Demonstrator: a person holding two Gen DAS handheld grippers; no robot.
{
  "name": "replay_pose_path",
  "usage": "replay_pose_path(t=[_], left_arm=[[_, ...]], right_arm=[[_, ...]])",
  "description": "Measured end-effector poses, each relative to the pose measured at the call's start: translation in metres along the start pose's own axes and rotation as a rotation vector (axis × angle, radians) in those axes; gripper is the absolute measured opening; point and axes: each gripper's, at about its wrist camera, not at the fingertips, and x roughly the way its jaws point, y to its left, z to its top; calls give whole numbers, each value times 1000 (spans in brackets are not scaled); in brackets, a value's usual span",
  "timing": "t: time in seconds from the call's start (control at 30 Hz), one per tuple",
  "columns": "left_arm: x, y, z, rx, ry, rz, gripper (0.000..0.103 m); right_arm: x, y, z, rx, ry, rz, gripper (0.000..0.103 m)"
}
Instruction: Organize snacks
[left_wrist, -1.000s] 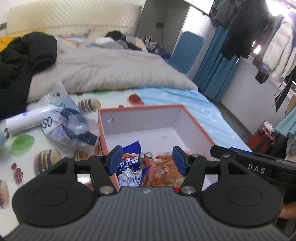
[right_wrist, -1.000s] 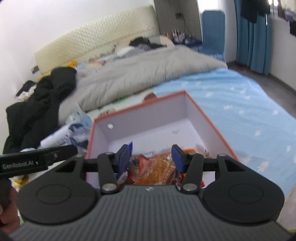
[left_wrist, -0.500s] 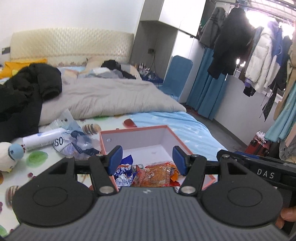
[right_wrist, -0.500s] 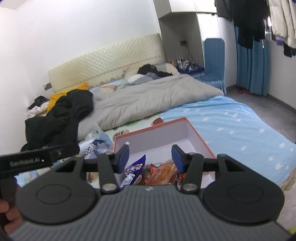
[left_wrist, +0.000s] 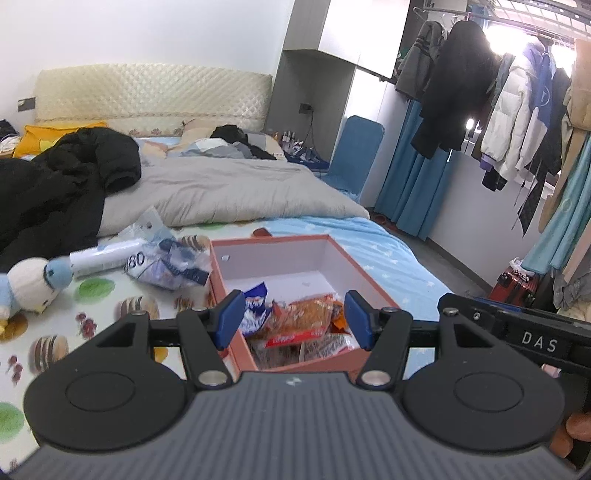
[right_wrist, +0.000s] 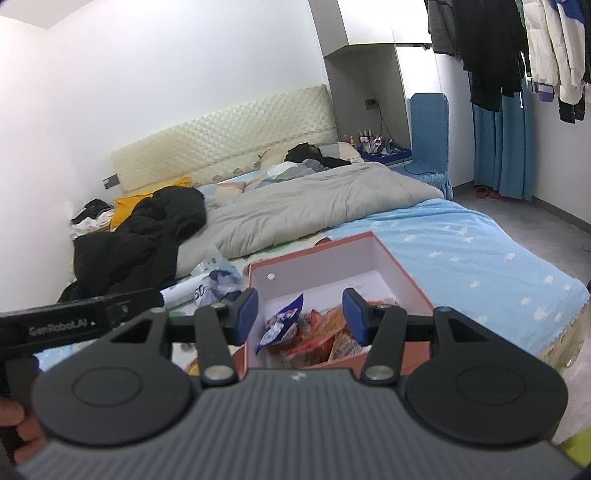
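Above the bed, the left gripper (left_wrist: 293, 314) and right gripper (right_wrist: 299, 314) are held side by side, angled downward, jaws parted and empty. Snacks (left_wrist: 303, 321) are seen piled in the orange box (left_wrist: 269, 242) below.

Box on bed, snacks piled at its near end.
Open box (left_wrist: 273, 251) sat on the bed (left_wrist: 388, 251), near its foot; snack packets (left_wrist: 306, 321) lay in the near part of it, far part bare. Left of the box: crumpled bag (left_wrist: 166, 264) just beside it, a roll (left_wrist: 103, 254) behind that, plush toy (left_wrist: 29, 284) further left. Duvet (left_wrist: 229, 192) lay behind the box, jacket (left_wrist: 62, 181) left of the duvet, headboard (left_wrist: 147, 94) at the back. Chair (left_wrist: 354, 155) and hanging clothes (left_wrist: 498, 110) stood right of the bed.
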Motion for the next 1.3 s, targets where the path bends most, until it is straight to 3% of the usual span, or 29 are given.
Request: replay_pose_path(t=[1.03,1.3], left_arm=[[9,6,-53,0,37,64,66],[15,11,-54,-32,33,88,97]], right_arm=[[11,-16,-57,-42,40,-1,53],[10,-20,-55,-40,25,-11,56]])
